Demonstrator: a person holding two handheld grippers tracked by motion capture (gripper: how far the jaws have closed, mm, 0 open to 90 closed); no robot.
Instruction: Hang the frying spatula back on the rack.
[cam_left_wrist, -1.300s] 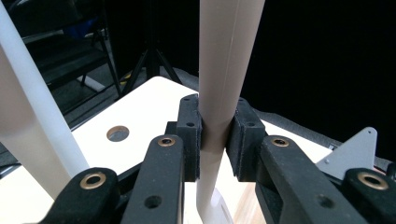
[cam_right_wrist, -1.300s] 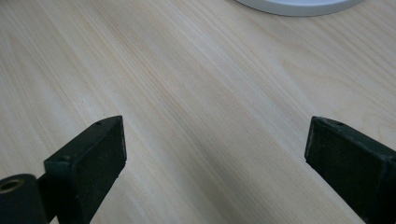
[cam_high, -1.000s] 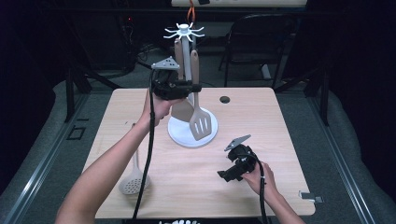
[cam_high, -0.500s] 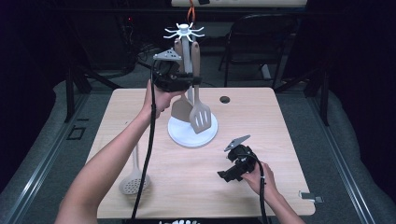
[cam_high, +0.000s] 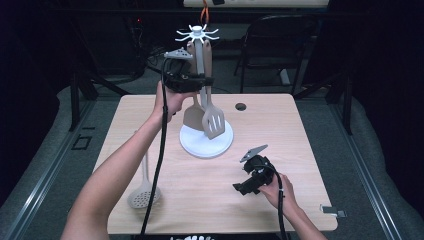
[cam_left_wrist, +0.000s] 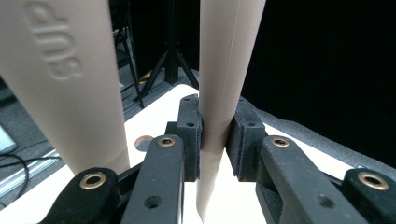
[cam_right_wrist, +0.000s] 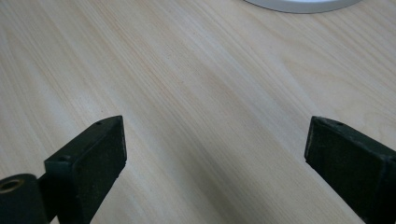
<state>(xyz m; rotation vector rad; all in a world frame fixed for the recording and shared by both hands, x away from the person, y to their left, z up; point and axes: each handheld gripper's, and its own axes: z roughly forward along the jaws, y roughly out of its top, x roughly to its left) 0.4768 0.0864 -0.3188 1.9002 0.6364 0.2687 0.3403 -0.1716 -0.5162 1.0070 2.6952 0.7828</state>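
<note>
The left claw (cam_high: 202, 80) is raised above the far half of the bench (cam_high: 300, 150) and pinches the handle of a beige slotted turner (cam_high: 214, 120), which hangs from the white hook rack (cam_high: 198, 34). In the left gripper view its pads (cam_left_wrist: 192, 135) press on both sides of that handle (cam_left_wrist: 219, 93), with the handle of a second beige spatula (cam_left_wrist: 65, 79) just beside it. That spatula (cam_high: 194, 116) hangs next to the turner, both blades low over the rack's round white base (cam_high: 205, 146). The right claw (cam_right_wrist: 215, 154) rests near the bench's near right corner, jaws spread wide over bare wood. A slotted spoon (cam_high: 144, 192) lies by the near left edge.
</note>
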